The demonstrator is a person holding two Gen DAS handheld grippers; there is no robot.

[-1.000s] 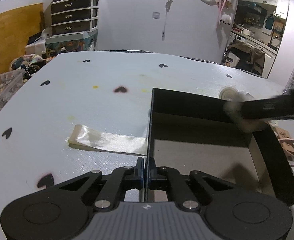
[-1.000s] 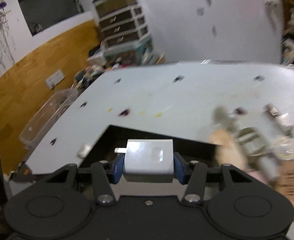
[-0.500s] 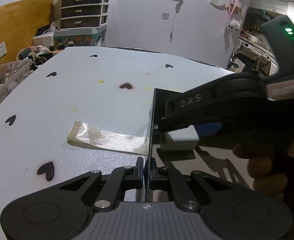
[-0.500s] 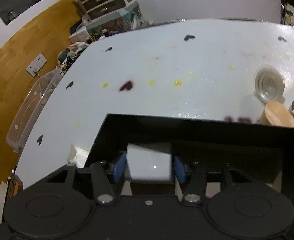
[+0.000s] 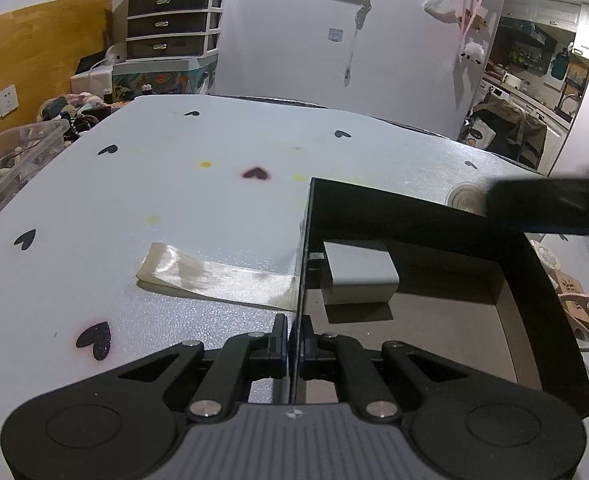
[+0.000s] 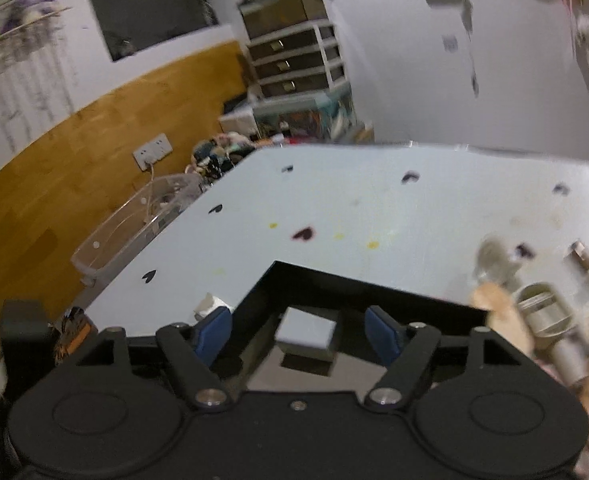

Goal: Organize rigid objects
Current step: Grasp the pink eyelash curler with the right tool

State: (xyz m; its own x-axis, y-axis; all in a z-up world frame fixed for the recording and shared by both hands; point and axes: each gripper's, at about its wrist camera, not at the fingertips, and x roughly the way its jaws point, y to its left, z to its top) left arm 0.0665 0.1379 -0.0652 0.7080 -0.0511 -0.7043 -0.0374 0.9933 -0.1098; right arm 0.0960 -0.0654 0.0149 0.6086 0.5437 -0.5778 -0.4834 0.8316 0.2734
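Both right fingers (image 6: 213, 334) spread wide above grey block (image 6: 308, 332); left fingers (image 5: 280, 344) pinch tray wall (image 5: 300, 280).

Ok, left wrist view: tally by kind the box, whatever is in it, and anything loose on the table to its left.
black box: 1
grey block, inside the box: 1
clear tape strip, flat on the table left of the box: 1
Total: 3
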